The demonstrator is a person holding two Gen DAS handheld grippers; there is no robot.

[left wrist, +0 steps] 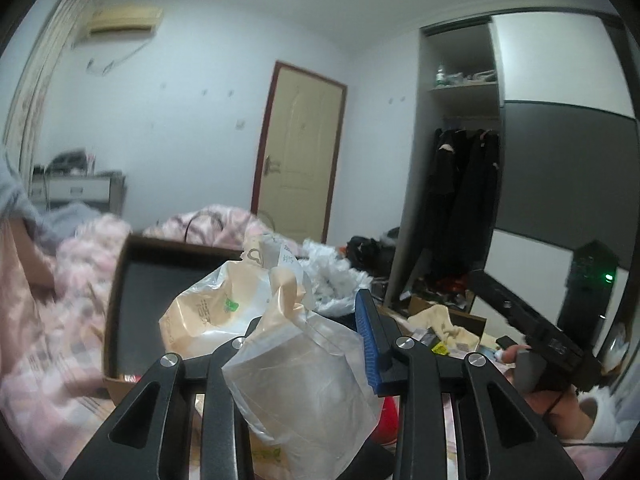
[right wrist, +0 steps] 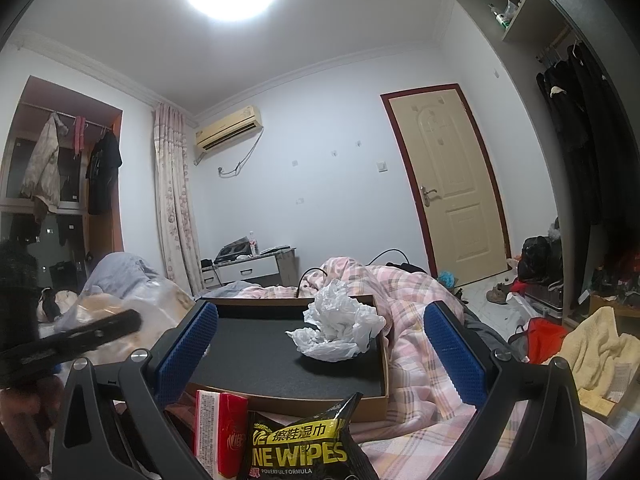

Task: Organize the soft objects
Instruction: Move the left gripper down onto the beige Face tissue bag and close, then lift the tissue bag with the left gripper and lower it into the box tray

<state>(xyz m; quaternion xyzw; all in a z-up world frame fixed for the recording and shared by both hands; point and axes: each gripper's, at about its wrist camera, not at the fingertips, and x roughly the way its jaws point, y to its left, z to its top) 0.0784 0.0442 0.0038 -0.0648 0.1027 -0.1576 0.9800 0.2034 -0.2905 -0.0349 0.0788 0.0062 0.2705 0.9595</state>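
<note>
A bedroom, lit by a ceiling lamp: my left hand-held gripper (left wrist: 304,336) is pinching a bundle of plastic bags (left wrist: 288,364), a clear one in front and a cream printed one behind, and the bundle hangs in the air above the bed. One blue pad (left wrist: 366,344) presses against the right side of the clear plastic; the other pad is hidden behind the bags.

Beyond the bundle lies a shallow cardboard tray (right wrist: 384,364) with a dark liner, resting on the pink plaid quilt (right wrist: 416,360). In the right wrist view, a crumpled white plastic bag (right wrist: 340,326) sits inside the tray near its far right corner.

My right hand-held gripper (right wrist: 320,354) is spread wide, its blue pads apart with nothing between them, pointing across the tray. Just below it at the frame's bottom edge lie a black-and-yellow pack of wipes (right wrist: 300,446) and, touching its left side, a red-and-white packet (right wrist: 218,428), both on the quilt in front of the tray's near wall.

At the left of that view the other gripper appears as a dark blurred bar, with the bags pale behind it. A cream door (right wrist: 448,184) stands closed in the far wall, and dark coats (left wrist: 460,184) hang in the open wardrobe on the right.
</note>
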